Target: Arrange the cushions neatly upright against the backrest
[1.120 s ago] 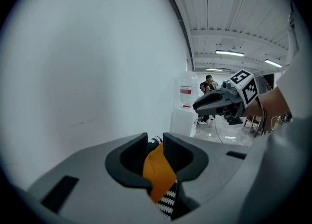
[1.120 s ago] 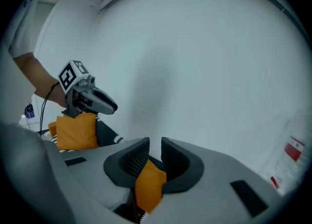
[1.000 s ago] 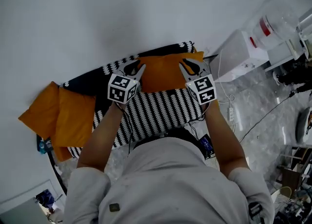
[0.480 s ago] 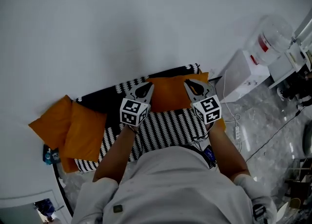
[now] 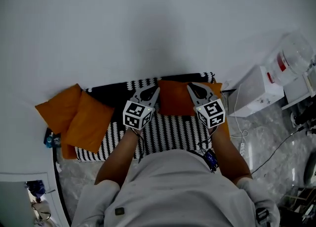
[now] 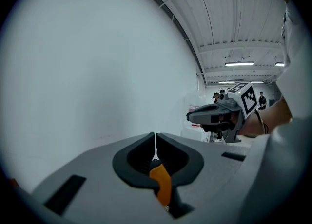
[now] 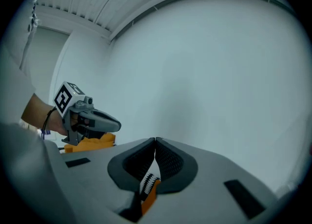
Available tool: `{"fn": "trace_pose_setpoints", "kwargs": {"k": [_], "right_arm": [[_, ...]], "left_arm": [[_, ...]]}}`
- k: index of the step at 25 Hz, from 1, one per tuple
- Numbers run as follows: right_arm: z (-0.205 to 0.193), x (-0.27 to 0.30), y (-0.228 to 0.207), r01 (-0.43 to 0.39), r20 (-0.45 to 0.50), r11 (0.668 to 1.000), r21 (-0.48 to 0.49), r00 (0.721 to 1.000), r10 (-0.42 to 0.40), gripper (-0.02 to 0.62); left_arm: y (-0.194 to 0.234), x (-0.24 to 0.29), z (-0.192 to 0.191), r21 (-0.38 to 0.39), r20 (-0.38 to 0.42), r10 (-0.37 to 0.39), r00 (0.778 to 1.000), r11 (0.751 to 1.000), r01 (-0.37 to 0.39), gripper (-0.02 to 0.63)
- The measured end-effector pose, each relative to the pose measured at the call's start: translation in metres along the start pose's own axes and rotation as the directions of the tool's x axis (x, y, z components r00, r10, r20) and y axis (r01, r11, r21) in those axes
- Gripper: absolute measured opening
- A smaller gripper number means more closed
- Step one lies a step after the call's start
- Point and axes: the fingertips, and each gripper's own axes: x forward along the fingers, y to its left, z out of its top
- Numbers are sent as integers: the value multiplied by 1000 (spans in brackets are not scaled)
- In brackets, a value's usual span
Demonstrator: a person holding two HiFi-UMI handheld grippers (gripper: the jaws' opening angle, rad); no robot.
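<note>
An orange cushion [image 5: 174,97] stands at the right of the sofa's black backrest [image 5: 111,94], above the black-and-white zigzag seat [image 5: 170,131]. My left gripper [image 5: 155,89] is shut on the cushion's upper left corner. A fold of orange fabric [image 6: 161,183] shows between its jaws [image 6: 155,143], which have just been closing. My right gripper [image 5: 189,86] is shut on the upper right corner. Orange fabric [image 7: 149,197] is pinched in its jaws [image 7: 155,145], which have also just been closing. Each gripper view shows the other gripper level beside it.
Two more orange cushions [image 5: 58,109] [image 5: 90,121] lean at the sofa's left end. A plain white wall rises behind the backrest. A white box-shaped unit [image 5: 256,92] stands to the right. Cables [image 5: 242,137] trail over the marbled floor.
Both grippers have closed on the cushion's top corners and risen a little with it. The head view has shifted, so the sofa sits lower and more central.
</note>
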Motion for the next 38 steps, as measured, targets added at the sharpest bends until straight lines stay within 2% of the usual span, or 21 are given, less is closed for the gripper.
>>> {"fn": "trace_pose_setpoints", "kwargs": {"k": [7,12,16,22,25,31,35,38], "right_arm": [[2,18,1,-191,29,981,-18,981,192,26],[-3,24,15,-327,45,944,-50,943,330,26],[-7,31,37,-430,42,899,-79,900,434,26],[-3,41,92,-566,43,818,-101,819,572,26],[4,49,130,-623,50,774,-118,774,631,26],[24,57,220,-709,44,688,-157,690,722,26],[43,60,286,-742,36,642,-191,648,760,26],[53,64,332,-756,27,623,-200,631,775,26]], "left_arm": [[-5,-7,0,-46,5,135,991,990,-134,15],[-9,-20,-13,-95,-11,247,969,965,-247,11],[-11,-41,-25,-122,-26,331,943,935,-332,9],[-9,-94,-45,-143,-57,452,890,879,-455,9],[-4,-130,-51,-132,-67,510,857,847,-515,9],[4,-212,-60,-164,-53,607,793,778,-607,9],[15,-278,-69,-190,-42,657,752,734,-652,9],[25,-326,-71,-198,-31,682,730,712,-674,9]]}}
